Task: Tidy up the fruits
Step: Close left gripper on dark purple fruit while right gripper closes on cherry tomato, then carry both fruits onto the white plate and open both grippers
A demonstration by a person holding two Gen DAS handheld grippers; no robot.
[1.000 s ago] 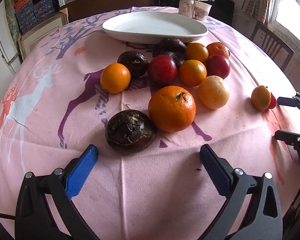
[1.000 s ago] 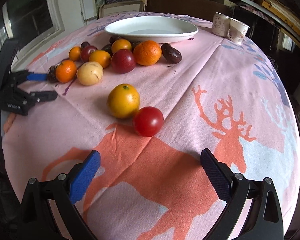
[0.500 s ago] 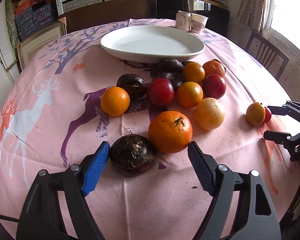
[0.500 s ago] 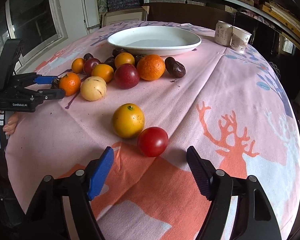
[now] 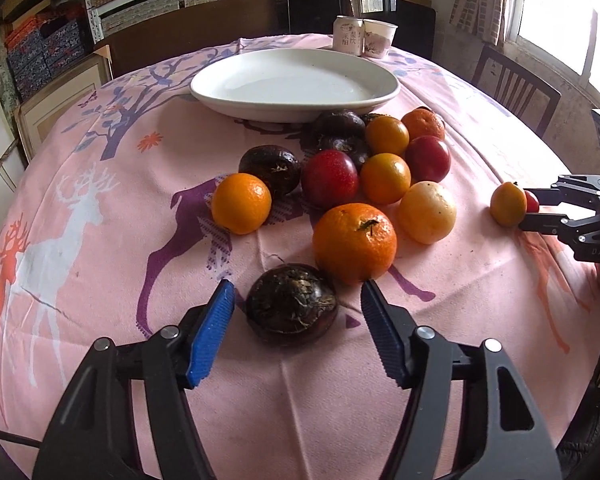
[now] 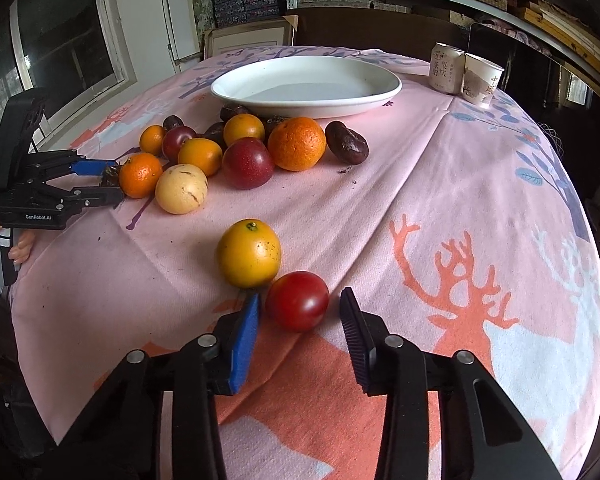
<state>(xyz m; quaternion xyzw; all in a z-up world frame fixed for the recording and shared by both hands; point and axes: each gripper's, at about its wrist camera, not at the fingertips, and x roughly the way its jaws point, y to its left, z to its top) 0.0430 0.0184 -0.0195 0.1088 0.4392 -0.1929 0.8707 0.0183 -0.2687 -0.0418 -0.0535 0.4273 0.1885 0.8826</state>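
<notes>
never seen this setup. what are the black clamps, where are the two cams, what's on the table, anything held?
No robot: a person holds a two-finger gripper in each hand, with a fisheye camera on each looking along its fingers. Jaws have just been closing. The left gripper brackets a dark brown fruit; the right gripper brackets a red tomato beside a yellow-orange fruit. Gaps show, so nothing is gripped yet. On the pink tablecloth: a fruit pile, an empty white plate, a can and a paper cup.

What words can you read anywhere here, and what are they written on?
"GenRobot.AI" on the left gripper, seen from the right wrist.
"DAS", cut off, on the right gripper, seen from the left wrist.
Can: Chinese characters, too small to read surely.
Paper cup: print too blurred to read.
</notes>
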